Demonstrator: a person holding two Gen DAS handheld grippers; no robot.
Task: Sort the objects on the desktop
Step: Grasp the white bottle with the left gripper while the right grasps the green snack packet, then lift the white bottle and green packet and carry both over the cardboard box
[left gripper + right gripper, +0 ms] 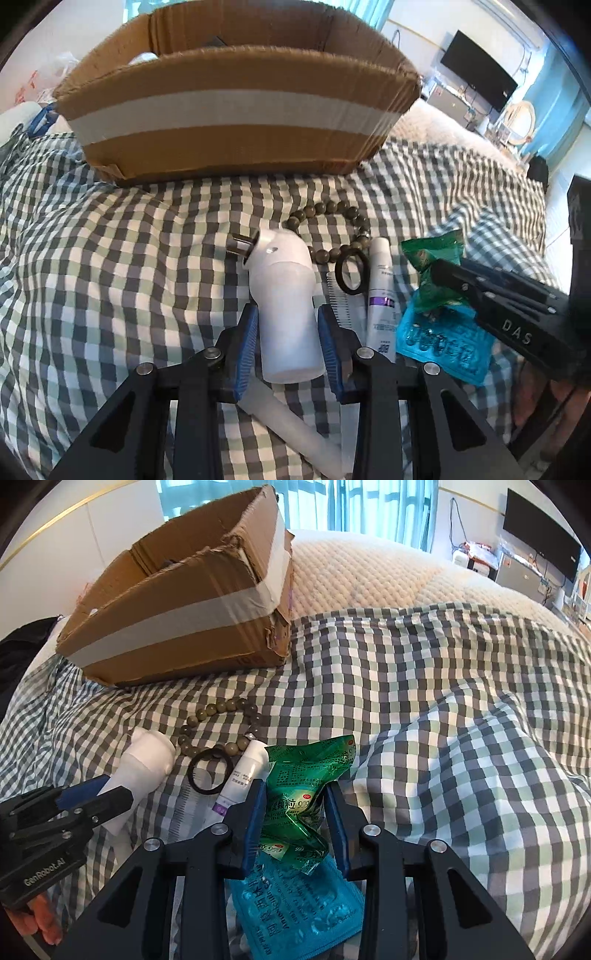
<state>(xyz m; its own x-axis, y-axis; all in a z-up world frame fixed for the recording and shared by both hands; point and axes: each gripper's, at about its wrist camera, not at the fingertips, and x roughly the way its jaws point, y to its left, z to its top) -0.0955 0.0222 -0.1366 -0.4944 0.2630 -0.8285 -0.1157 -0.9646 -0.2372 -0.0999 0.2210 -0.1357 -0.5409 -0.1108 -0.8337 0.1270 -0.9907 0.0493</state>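
My left gripper is shut on a white plastic device with a metal nozzle; both blue pads press its sides just above the checked cloth. The right wrist view shows this gripper at the left, on the same device. My right gripper is shut on a crumpled green sachet, which lies over a blue blister pack. Between the two grippers lie a white tube with a purple band, a black hair tie, a bead bracelet and a pale comb.
An open cardboard box with a white tape band stands on the cloth behind the objects, with something white inside. A cream quilt lies beyond it. The checked cloth stretches wide to the right. A hand holds the left gripper's handle.
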